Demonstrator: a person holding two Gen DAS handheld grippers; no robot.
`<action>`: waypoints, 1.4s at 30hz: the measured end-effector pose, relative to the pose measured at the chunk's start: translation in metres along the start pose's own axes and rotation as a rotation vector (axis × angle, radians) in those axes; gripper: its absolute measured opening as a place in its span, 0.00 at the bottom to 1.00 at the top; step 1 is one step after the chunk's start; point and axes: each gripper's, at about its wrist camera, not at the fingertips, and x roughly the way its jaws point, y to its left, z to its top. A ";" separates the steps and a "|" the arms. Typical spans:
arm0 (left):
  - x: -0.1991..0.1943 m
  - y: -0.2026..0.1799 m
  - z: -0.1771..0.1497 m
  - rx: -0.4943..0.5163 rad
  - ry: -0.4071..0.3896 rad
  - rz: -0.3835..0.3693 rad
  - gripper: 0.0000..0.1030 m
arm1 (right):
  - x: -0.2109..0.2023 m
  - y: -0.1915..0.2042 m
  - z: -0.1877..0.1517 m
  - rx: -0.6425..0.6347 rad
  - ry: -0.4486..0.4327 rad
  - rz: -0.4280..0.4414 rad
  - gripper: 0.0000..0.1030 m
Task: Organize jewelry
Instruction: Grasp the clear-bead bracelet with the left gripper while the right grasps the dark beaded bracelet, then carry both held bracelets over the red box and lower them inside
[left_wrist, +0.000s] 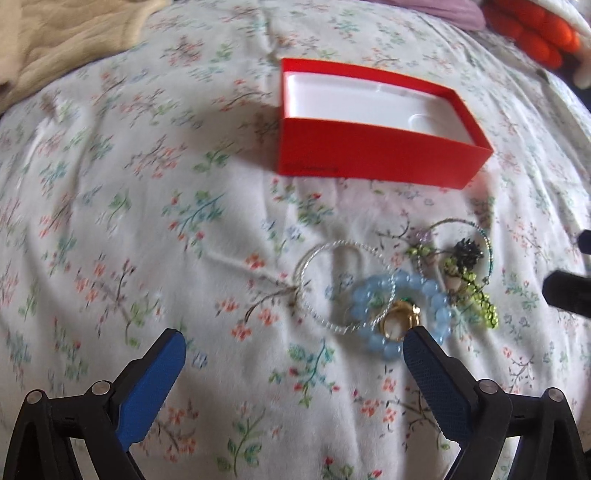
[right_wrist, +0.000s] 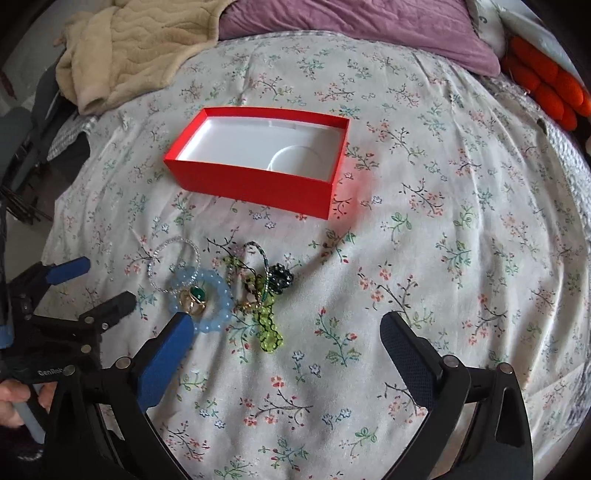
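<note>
An open red box (left_wrist: 373, 151) (right_wrist: 258, 181) with a white inside sits empty on the floral bedsheet. In front of it lies a jewelry pile: a silver bangle (left_wrist: 306, 266) (right_wrist: 155, 258), a blue bead bracelet (left_wrist: 436, 306) (right_wrist: 221, 299), a gold ring with a green stone (left_wrist: 397, 321) (right_wrist: 194, 299), green bead pieces (left_wrist: 480, 299) (right_wrist: 267, 325) and a black bead cluster (left_wrist: 467, 251) (right_wrist: 279, 278). My left gripper (left_wrist: 293, 343) (right_wrist: 99, 284) is open, its right fingertip by the ring. My right gripper (right_wrist: 286, 328) is open above the sheet, right of the pile.
A beige blanket (right_wrist: 136, 44) and a purple pillow (right_wrist: 362, 26) lie at the back. An orange knitted item (right_wrist: 546, 88) is at the back right. The bed's left edge (right_wrist: 55, 177) drops off beside dark objects.
</note>
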 end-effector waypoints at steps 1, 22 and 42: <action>0.003 0.000 0.002 0.011 -0.001 -0.016 0.95 | 0.001 -0.003 0.002 0.016 0.003 0.030 0.89; 0.056 -0.029 0.018 0.151 0.039 -0.046 0.84 | 0.068 -0.003 0.029 0.124 0.121 0.102 0.11; 0.049 0.007 0.026 -0.034 0.042 -0.061 0.04 | 0.013 -0.016 0.026 0.148 0.001 0.133 0.03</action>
